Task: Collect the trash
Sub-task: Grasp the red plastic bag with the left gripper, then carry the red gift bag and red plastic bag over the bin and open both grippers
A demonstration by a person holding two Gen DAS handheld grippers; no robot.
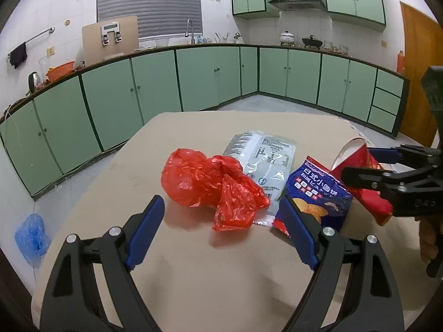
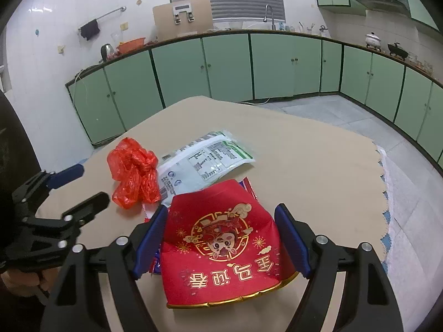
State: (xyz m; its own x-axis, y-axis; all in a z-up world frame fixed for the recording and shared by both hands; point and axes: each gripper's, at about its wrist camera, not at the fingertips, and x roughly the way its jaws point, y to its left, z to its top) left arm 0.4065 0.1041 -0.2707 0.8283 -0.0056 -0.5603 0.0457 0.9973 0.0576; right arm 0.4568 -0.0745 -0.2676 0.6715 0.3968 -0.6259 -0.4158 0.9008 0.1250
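A crumpled red plastic bag (image 1: 213,186) lies on the tan table (image 1: 193,262), just ahead of my open left gripper (image 1: 221,207). Behind it lies a white printed pouch (image 1: 265,160), and to the right a blue snack packet (image 1: 318,193). A squashed red paper cup (image 2: 221,243) with gold print sits between the fingers of my right gripper (image 2: 221,221); the pads stand at its two sides and I cannot tell whether they press it. The cup (image 1: 360,171) and right gripper (image 1: 387,171) also show in the left wrist view. The red bag (image 2: 133,171) and pouch (image 2: 205,160) show in the right wrist view, with the left gripper (image 2: 74,185) at left.
Green kitchen cabinets (image 1: 155,83) run along the far walls under a counter with a sink. A blue plastic bag (image 1: 31,235) lies on the floor at left. A wooden door (image 1: 420,63) is at right. The table's right edge (image 2: 379,166) is ragged.
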